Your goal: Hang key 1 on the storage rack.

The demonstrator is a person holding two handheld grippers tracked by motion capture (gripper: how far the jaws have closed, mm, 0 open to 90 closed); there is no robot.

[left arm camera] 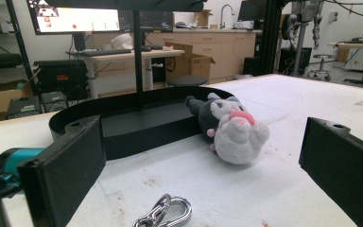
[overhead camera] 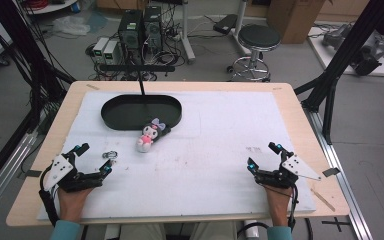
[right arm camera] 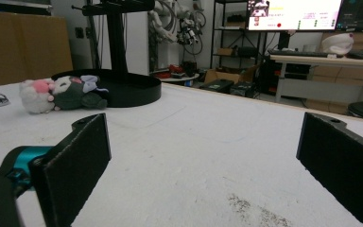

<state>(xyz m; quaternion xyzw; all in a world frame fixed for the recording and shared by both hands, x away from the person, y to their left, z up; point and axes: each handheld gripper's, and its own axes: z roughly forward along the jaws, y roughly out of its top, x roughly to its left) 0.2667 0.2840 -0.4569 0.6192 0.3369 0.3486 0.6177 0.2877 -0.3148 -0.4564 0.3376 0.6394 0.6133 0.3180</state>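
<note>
A wooden tabletop [overhead camera: 35, 165] is covered by a white mat [overhead camera: 215, 150]. Toward the far side of the mat sits a black oval tray [overhead camera: 141, 111] with a thin black post rising from it. A small plush toy [overhead camera: 150, 135], white and dark grey with a pink patch, lies on its side on the mat, its dark end touching the tray's near wall. Near the toy, toward the left, lies a small silver metal clip [overhead camera: 111, 155].

A person's two forearms come in from the near edge, one hand on each tool, both low over the mat and pointing away from the person. The left claw [overhead camera: 94, 157] sits at the near left, its jaws spread wide apart and holding nothing; the clip lies just beyond them and the toy farther ahead. The right claw [overhead camera: 263, 156] sits at the near right, well apart from the toy, jaws likewise wide apart over bare mat.
</note>
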